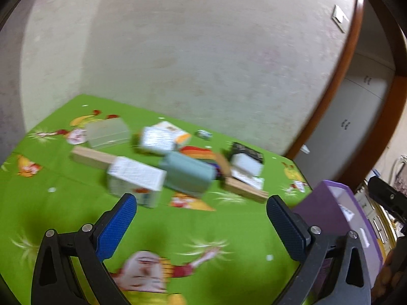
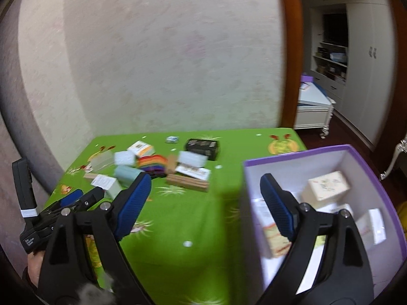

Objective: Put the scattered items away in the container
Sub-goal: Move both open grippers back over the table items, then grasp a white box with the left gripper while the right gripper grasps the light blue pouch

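Nearest us, our right gripper point(image 2: 203, 193) stands wide apart with nothing between its blue pads, one finger over the open purple box point(image 2: 295, 152), where several pale cartons point(image 2: 328, 185) already lie. Our left gripper point(image 1: 201, 218) is likewise spread and empty above the green cartoon tablecloth point(image 1: 63, 203). Just beyond it lie a white carton point(image 1: 137, 175) touching a pale teal box point(image 1: 188, 175), with a wooden block point(image 1: 91, 156) behind. Farther back sit a rainbow-striped item point(image 2: 152, 162), a clear plastic box point(image 1: 106, 132) and a black box point(image 2: 202, 147), near the wall point(image 1: 203, 50).
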A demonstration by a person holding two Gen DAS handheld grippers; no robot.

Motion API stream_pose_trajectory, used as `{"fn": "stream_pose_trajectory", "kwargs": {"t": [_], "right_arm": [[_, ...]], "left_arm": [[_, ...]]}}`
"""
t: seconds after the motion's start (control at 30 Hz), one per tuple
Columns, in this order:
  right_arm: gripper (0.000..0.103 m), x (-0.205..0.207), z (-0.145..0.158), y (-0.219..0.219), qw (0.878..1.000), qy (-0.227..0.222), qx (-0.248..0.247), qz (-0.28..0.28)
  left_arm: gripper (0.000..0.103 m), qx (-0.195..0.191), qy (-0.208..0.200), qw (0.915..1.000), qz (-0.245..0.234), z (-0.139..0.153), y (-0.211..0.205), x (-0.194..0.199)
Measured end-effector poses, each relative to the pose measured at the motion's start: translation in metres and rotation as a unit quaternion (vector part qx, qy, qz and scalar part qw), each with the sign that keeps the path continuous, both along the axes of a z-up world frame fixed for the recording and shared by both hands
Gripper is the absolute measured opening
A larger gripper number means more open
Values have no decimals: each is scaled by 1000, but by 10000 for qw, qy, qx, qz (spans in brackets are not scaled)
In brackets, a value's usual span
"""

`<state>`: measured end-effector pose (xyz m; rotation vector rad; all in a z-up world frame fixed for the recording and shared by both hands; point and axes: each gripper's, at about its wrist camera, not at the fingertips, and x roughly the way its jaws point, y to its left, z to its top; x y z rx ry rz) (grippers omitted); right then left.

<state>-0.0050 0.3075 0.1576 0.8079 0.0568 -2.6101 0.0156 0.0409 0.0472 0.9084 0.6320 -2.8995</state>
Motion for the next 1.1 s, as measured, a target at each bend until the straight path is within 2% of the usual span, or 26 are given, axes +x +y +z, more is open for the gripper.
{"fn": "stream_pose_trajectory", "kwargs": {"t": [0.17, 0.57, 0.93, 1.0, 1.07, 1.1], "right_arm": [[90, -2, -11, -36, 9998, -141, 28, 156], [91, -22, -50, -106, 9970, -747, -154, 141], [92, -42, -72, -154, 9952, -969, 87, 94], [92, -46, -77, -163, 9948, -1010, 128, 82], [92, -50, -82, -170, 9942, -1058, 186, 48], [92, -52, -85, -173, 9938, -1092, 207, 31]], "left_arm": [[103, -313, -94, 9995, -6, -12, -21, 1], [103, -786, -569, 9951, -197, -43, -48, -35], [102, -903, -909, 9913, -302, -58, -48, -62], [95, -892, -942, 9910, -340, -59, -48, -65], [72, -873, -1019, 9901, -419, -61, -49, -68], [71, -849, -1066, 9897, -436, -62, -50, -69]]}}
